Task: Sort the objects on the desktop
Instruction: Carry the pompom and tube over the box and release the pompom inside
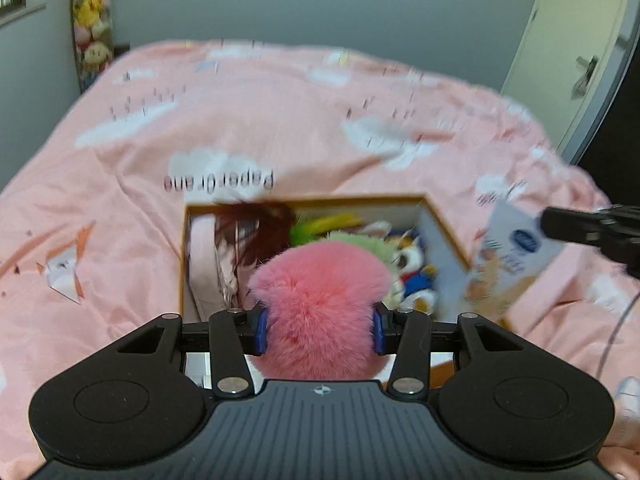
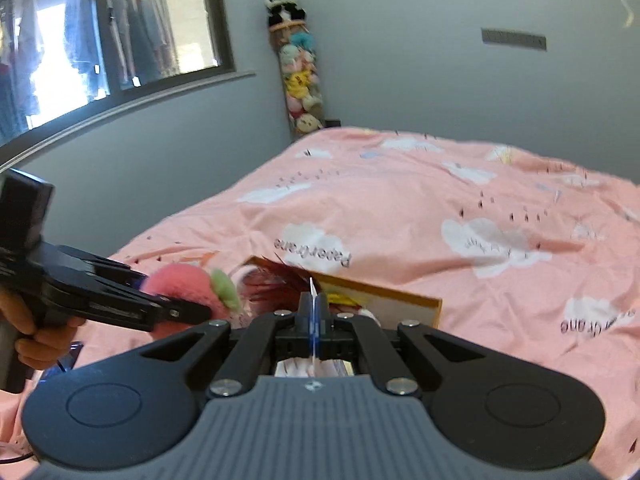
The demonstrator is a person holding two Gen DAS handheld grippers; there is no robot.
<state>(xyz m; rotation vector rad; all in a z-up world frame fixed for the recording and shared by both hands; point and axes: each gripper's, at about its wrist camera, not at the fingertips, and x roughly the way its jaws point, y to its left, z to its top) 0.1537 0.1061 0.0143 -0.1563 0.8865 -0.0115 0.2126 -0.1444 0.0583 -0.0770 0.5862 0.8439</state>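
Observation:
My left gripper [image 1: 319,330] is shut on a fluffy pink plush with a green leaf top [image 1: 320,308] and holds it above an open cardboard box [image 1: 182,264] on the pink bed. The box holds a dark red feather [image 1: 256,228], plush toys and pink items. My right gripper [image 2: 314,314] is shut on a thin flat packet, seen edge-on in its own view [image 2: 312,292] and as a white printed pouch in the left wrist view [image 1: 508,256], at the box's right side. The left gripper with the plush [image 2: 188,292] also shows in the right wrist view.
The pink bedspread [image 1: 280,120] with cloud prints covers the bed. A tall column of plush toys [image 2: 300,80] stands in the room corner. A window [image 2: 100,40] is at the left and a door [image 1: 580,60] at the right. A cable [image 1: 612,340] lies at the right.

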